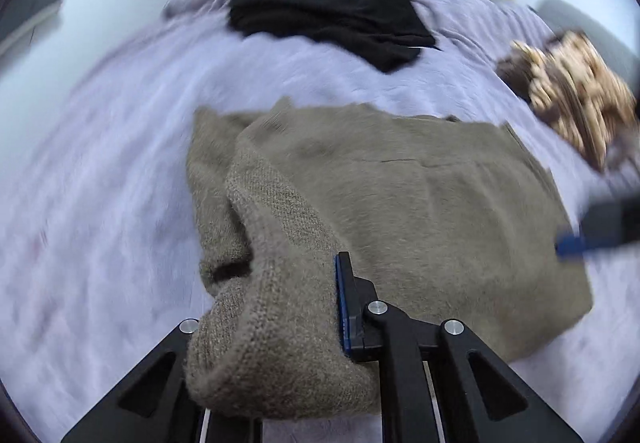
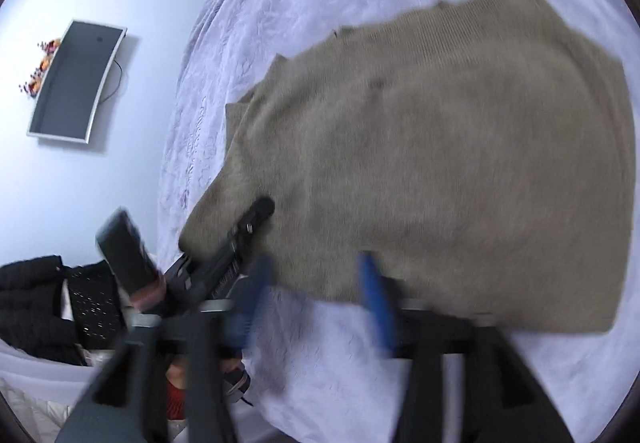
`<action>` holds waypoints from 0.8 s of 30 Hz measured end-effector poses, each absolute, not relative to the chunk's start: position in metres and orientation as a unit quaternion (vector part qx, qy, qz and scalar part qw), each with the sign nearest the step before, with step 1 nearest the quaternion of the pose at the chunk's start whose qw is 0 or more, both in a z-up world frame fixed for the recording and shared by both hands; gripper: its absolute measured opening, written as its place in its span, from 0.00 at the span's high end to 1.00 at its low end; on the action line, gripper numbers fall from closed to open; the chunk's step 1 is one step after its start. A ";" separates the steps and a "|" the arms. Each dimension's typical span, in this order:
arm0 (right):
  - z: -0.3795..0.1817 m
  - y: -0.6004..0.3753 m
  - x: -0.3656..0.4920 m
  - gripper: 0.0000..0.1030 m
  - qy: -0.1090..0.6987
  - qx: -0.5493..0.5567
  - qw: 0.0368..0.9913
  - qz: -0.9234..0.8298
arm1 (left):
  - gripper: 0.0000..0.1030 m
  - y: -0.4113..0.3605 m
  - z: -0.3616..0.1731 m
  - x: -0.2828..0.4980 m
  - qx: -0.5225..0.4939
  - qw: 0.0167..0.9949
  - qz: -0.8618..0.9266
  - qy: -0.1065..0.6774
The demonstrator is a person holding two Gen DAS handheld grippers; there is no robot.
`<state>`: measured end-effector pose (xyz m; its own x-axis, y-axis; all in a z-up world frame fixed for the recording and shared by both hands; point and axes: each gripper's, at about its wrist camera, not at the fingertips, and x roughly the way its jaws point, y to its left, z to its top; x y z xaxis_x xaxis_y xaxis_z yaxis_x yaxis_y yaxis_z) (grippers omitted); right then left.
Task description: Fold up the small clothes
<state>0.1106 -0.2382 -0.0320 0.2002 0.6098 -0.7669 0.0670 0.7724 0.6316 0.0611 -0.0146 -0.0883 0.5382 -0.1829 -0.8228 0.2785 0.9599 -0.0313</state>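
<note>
Because a fold needs one edge lifted, the left gripper pinches the sweater sleeve on the bed, while the right gripper hangs spread, holding nothing, just beside its hem.

Left tongs have one finger buried under the sweater. Right tongs are motion-blurred, and the patterned heap is too smeared to identify.

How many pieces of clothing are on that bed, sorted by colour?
Taupe knit garment: 1
Black garment: 1
Brown-and-cream patterned garment: 1
Total: 3, all lying on the lilac bedspread.
</note>
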 end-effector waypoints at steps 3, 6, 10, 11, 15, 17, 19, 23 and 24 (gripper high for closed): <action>-0.021 -0.218 0.155 0.22 0.624 0.250 0.708 0.217 | 0.86 -0.032 -0.080 0.053 0.100 0.879 -0.157 0.439; -0.018 -0.179 0.195 0.20 0.652 0.201 0.689 0.245 | 0.86 -0.041 -0.080 0.049 0.127 0.879 -0.169 0.427; -0.032 -0.125 0.233 0.14 0.697 0.132 0.647 0.279 | 0.86 -0.043 -0.082 0.048 0.140 0.878 -0.174 0.423; -0.040 -0.111 0.241 0.11 0.710 0.114 0.636 0.282 | 0.86 -0.042 -0.082 0.047 0.140 0.878 -0.174 0.423; -0.065 -0.065 0.261 0.08 0.741 0.019 0.617 0.265 | 0.86 -0.042 -0.080 0.049 0.127 0.878 -0.170 0.429; -0.075 -0.049 0.271 0.08 0.745 -0.014 0.616 0.256 | 0.86 -0.043 -0.080 0.047 0.129 0.879 -0.168 0.428; -0.086 -0.041 0.282 0.08 0.750 -0.029 0.614 0.245 | 0.86 -0.043 -0.081 0.045 0.130 0.878 -0.166 0.429; -0.100 -0.058 0.288 0.75 0.752 0.008 0.619 0.227 | 0.86 -0.046 -0.077 0.048 0.128 0.878 -0.160 0.433; -0.097 -0.071 0.287 0.82 0.743 0.039 0.627 0.228 | 0.86 -0.045 -0.075 0.048 0.126 0.878 -0.162 0.433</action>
<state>0.2875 -0.0707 -0.0967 -0.2099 0.3442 -0.9151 -0.2288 0.8927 0.3883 0.0476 -0.0454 -0.0746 0.5732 -0.1753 -0.8004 0.3927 0.9161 0.0806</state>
